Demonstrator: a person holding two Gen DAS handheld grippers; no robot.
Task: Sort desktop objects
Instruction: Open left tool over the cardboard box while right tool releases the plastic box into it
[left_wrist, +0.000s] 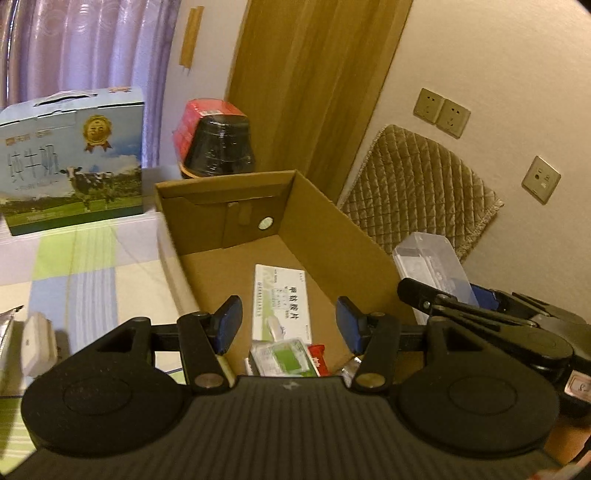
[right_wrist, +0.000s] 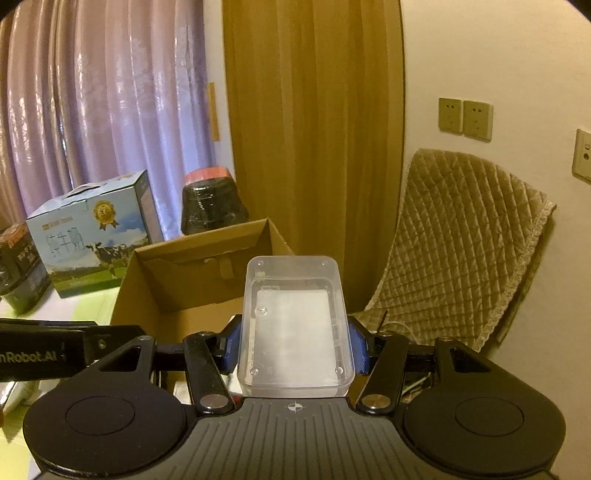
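Already the cardboard box holds several sorted things: a white medicine carton lies flat on its floor, and nearer the camera sit a green-and-white packet and a small red item, crowded together against the near end. So part of the job looks done.

The piece in hand now is a clear plastic case. The right gripper pinches it between the blue pads, one on each long side wall. The case is lifted off the table, just outside the box's right wall in the left wrist view, and in front of the open box in the right wrist view. Its long axis runs straight ahead along the fingers, the far short end aimed toward the box and the curtain beyond, the broad face turned up toward the camera; something pale lies inside it.

The left gripper hangs over the near end of the box, spread wide with nothing between its pads.

Still left, as far as I can judge: the case has to go over the wall and into the box, and at the left edge a white block and something silvery beside it remain on the patterned table.
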